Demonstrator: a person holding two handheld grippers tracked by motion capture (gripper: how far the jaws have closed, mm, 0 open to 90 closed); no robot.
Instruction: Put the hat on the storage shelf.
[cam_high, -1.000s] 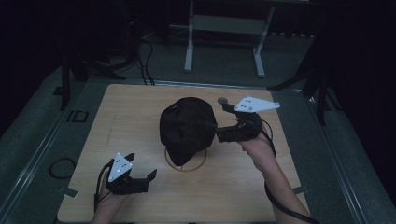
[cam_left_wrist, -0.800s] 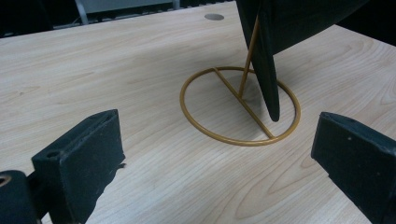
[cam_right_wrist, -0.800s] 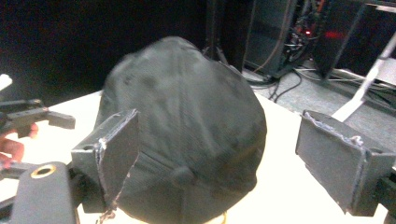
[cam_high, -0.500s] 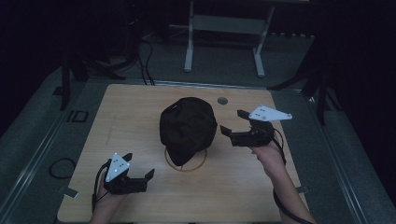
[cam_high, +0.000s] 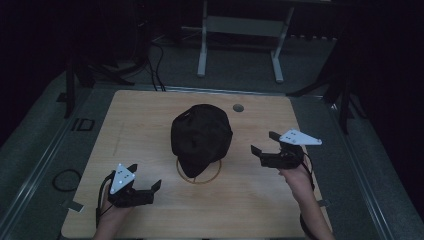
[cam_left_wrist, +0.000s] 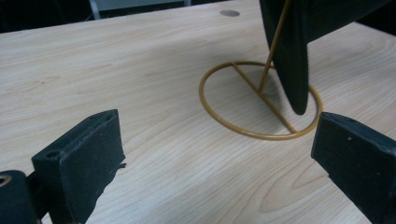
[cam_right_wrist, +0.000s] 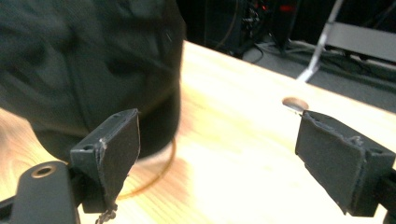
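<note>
One black fabric cap (cam_high: 201, 134), round gold wire stand (cam_left_wrist: 260, 100), woodgrain table (cam_high: 150, 125)

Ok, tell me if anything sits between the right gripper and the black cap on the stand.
Nothing visible does. The right gripper has its jaws open and apart from the black cap, with only bare table between them. The cap hangs on the gold wire stand.

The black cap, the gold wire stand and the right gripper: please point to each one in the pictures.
black cap (cam_high: 201, 132), high view, on its crown.
gold wire stand (cam_left_wrist: 243, 130), left gripper view, on the base ring.
right gripper (cam_high: 264, 143), high view, between its open jaws.
</note>
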